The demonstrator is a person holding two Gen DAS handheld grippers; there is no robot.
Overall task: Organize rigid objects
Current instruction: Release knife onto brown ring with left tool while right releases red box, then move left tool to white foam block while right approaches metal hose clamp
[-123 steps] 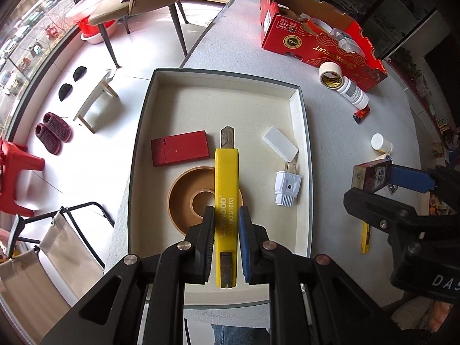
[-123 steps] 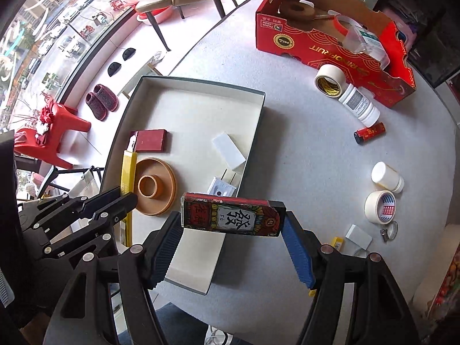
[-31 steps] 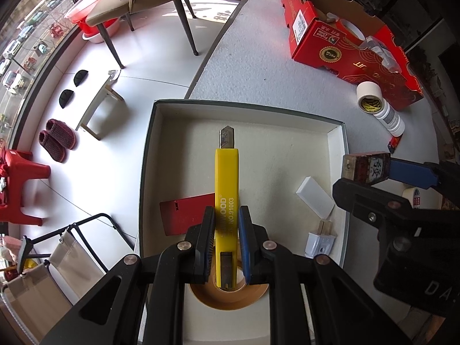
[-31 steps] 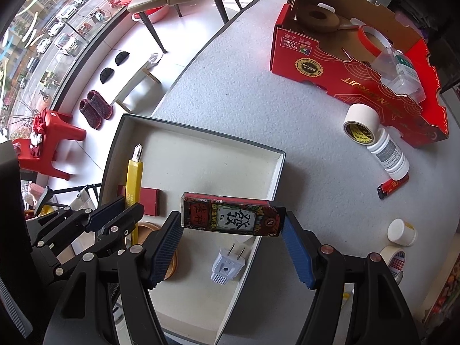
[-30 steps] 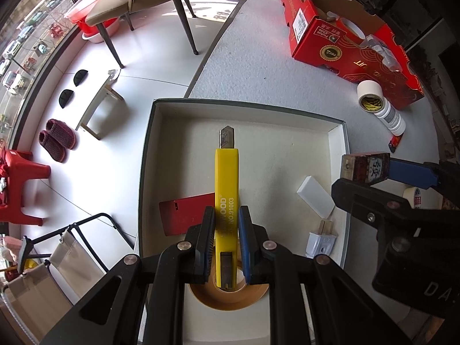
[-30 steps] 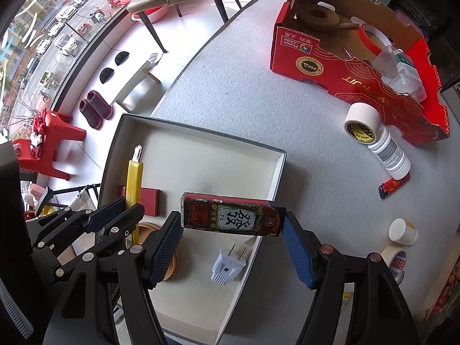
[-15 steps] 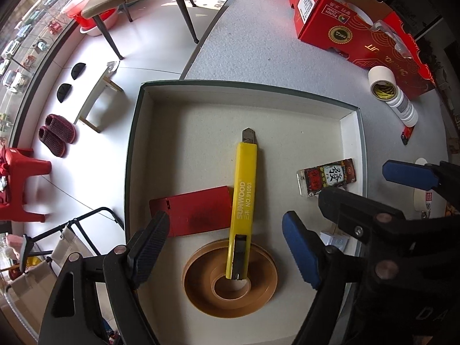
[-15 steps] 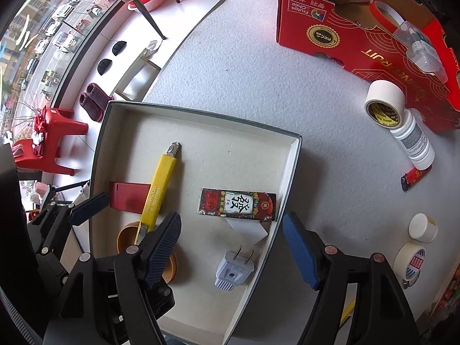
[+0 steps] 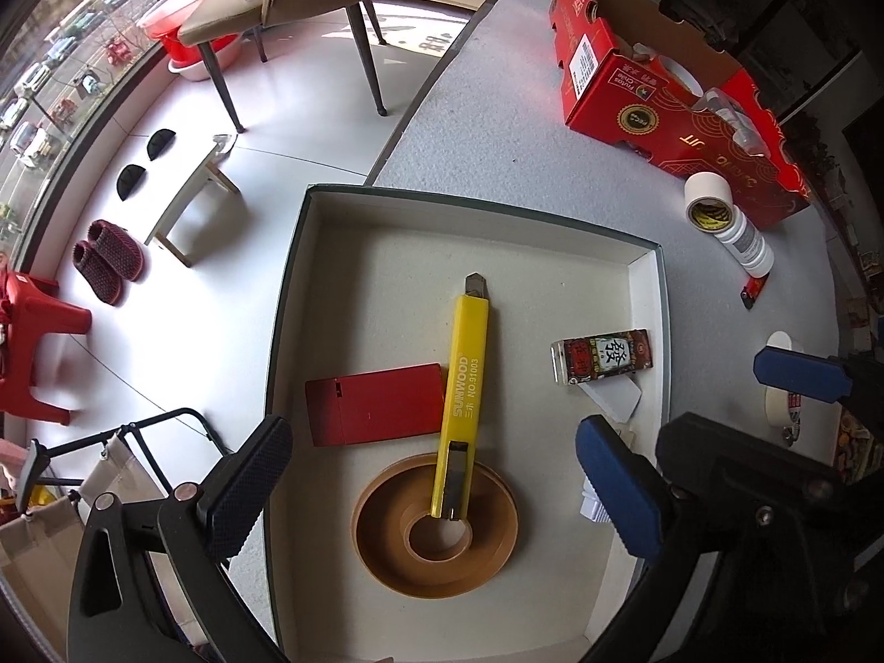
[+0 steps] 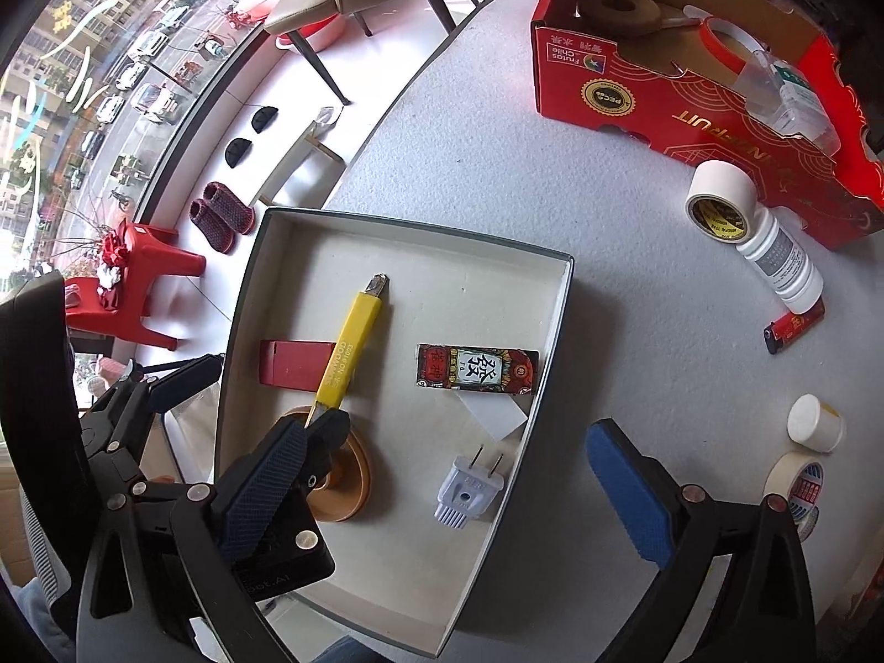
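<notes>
A shallow white tray [image 9: 287,298] on the grey table holds several items. The yellow utility knife [image 9: 467,381] lies free in it, its rear end resting on a brown tape ring [image 9: 436,541], beside a flat red box [image 9: 375,411]. The patterned red box [image 10: 478,367] lies partly on a white block [image 10: 492,414], with a white plug [image 10: 469,489] nearer me. My left gripper [image 9: 431,475] hovers above the knife and ring, its jaws opening, nothing touching its pads. My right gripper [image 10: 447,475] hovers above the plug and patterned box, jaws also opening and holding nothing.
On the table right of the tray are a red carton [image 10: 690,94], a tape roll [image 10: 718,204], a white bottle [image 10: 779,259], a red lighter [image 10: 793,329], a small white jar [image 10: 815,422] and masking tape [image 10: 795,483]. The table edge drops to the floor on the left.
Both grippers have let go. The knife now lies across the ring in the tray, and the patterned red box lies on the white block. Both sets of jaws have spread wide.
</notes>
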